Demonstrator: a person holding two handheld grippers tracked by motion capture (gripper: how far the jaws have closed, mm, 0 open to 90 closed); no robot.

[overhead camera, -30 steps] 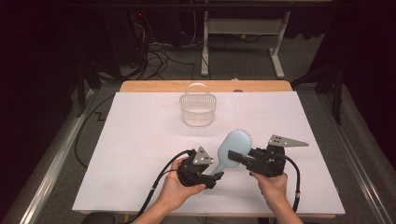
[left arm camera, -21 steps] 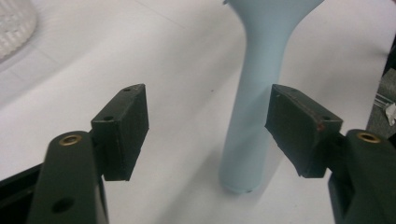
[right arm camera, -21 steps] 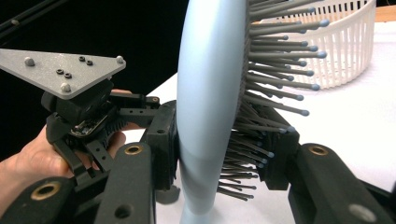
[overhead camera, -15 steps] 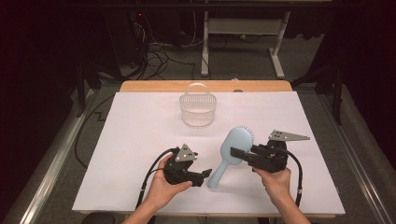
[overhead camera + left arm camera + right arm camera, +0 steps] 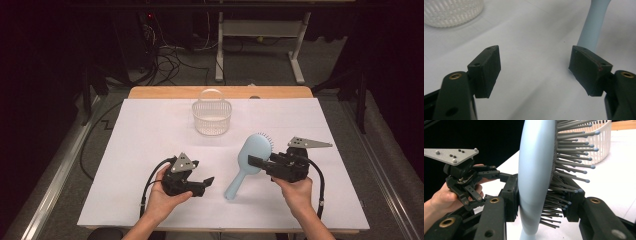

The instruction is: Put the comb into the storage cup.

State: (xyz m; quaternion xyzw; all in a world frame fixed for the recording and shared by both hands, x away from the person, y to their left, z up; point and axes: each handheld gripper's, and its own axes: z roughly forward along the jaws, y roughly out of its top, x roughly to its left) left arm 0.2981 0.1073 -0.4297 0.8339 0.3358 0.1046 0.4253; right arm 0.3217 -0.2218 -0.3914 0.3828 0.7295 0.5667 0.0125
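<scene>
The worktop is covered by a white sheet, and a white slatted basket stands on it toward the far edge, well apart from both hands.

Nearer the person, a pale blue hairbrush is held on the right side. Its round head is clamped at the edge between the fingers of the right gripper, and its handle slopes down toward the person's left, the tip at or just above the sheet. In the right gripper view the hairbrush stands edge-on: one finger presses the smooth back and the other sits among the bristles, so the grip is fully closed on the head. The right hand holds its gripper roughly level, pointing left across the worktop.

The left gripper lies low over the sheet, pointing right toward the handle, held by the left hand. Its fingers have just been opening and stand wide apart with nothing between them; the handle shows just beyond the right finger.

No writing is readable.
</scene>
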